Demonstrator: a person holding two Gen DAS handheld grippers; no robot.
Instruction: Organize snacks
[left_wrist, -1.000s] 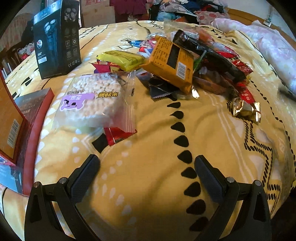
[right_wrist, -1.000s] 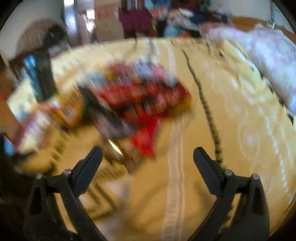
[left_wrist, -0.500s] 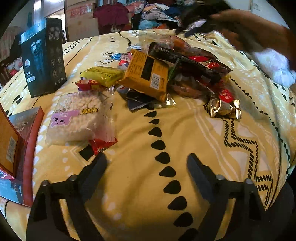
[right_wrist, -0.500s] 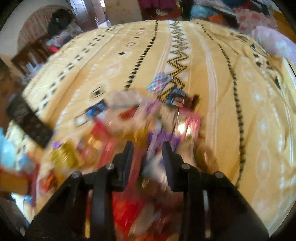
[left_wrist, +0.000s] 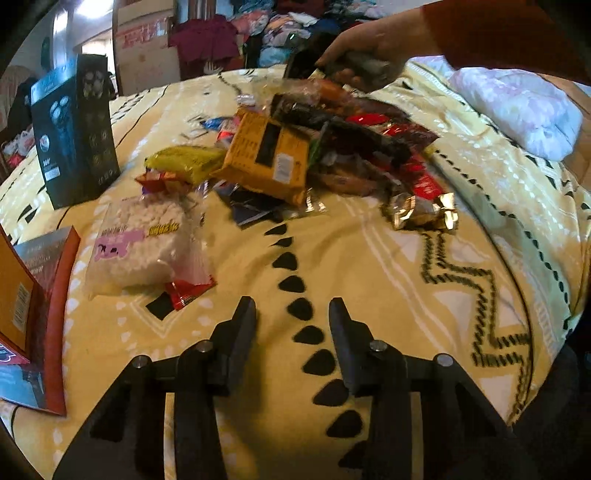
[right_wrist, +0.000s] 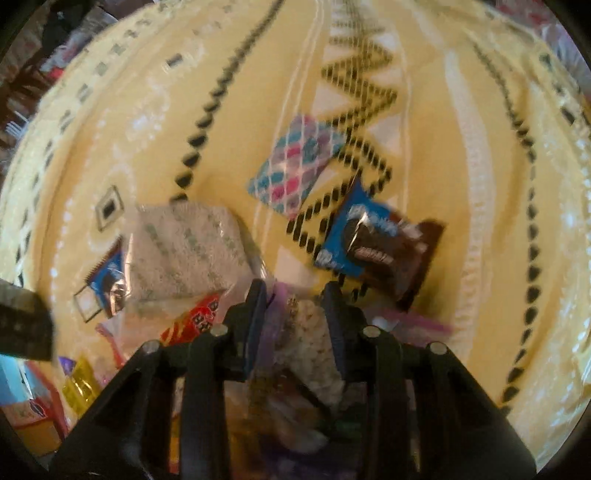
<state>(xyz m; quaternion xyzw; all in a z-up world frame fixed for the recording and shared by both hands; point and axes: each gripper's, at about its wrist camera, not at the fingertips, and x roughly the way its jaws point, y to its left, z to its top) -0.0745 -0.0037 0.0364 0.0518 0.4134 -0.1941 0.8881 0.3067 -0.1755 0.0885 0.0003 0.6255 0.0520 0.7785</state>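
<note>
Snacks: a clear purple-edged bag of pale rice cakes (right_wrist: 314, 332) sat clamped in the right gripper (right_wrist: 295, 295).
Blue cookie packet (right_wrist: 354, 236) lay just beyond; left gripper (left_wrist: 291, 314), just narrowing, held nothing over yellow patterned bedspread (left_wrist: 369, 280).

Yellow patterned bedspread (left_wrist: 388, 295) — snack heap (left_wrist: 332, 155), puffed-rice bag (left_wrist: 144, 240), black box (left_wrist: 74, 129).

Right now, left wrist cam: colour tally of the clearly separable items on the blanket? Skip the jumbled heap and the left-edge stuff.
black box: 1
clear bag of white puffs: 1
yellow-green pack: 1
orange pack: 1
gold foil pack: 1
small red pack: 1
Total: 6
</note>
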